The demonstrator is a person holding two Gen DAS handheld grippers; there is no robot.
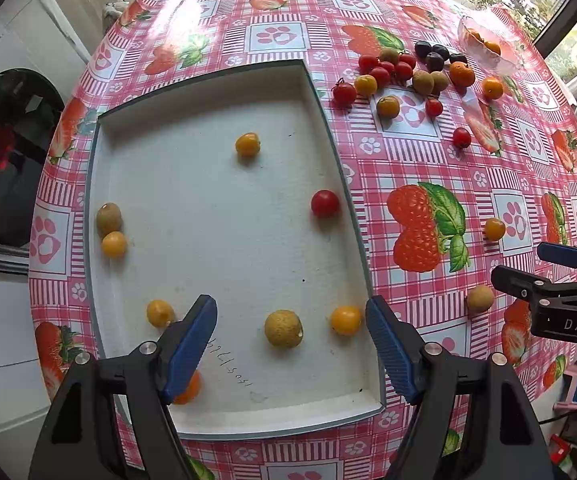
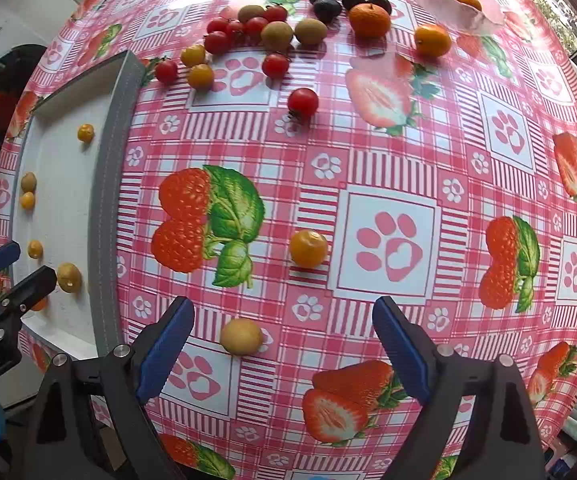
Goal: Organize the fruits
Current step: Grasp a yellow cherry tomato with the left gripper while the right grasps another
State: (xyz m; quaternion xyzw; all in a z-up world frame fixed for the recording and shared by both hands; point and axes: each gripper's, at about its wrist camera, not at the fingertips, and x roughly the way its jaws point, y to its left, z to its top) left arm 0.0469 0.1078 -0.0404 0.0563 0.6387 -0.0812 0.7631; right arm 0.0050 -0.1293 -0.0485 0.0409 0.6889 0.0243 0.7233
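Note:
A shallow white tray (image 1: 224, 408) lies on the strawberry tablecloth and holds several small fruits, among them a red tomato (image 1: 324, 203) and a tan longan (image 1: 283, 328). My left gripper (image 1: 291, 340) hovers open above the tray's near end, with the longan below its gap and untouched. In the right wrist view my right gripper (image 2: 283, 346) hangs open over the cloth, nothing held. A pale longan (image 2: 241, 336) and a yellow-orange tomato (image 2: 308, 249) lie just beyond its blue fingers (image 2: 166, 350). The tray (image 2: 110, 184) sits to its left.
A heap of red tomatoes (image 2: 240, 30), kiwi berries, dark plums (image 2: 326, 8) and a mandarin (image 2: 369, 20) lies at the far side. A glass bowl (image 2: 484, 20) with orange fruit stands at the far right. The table edge runs close below both grippers.

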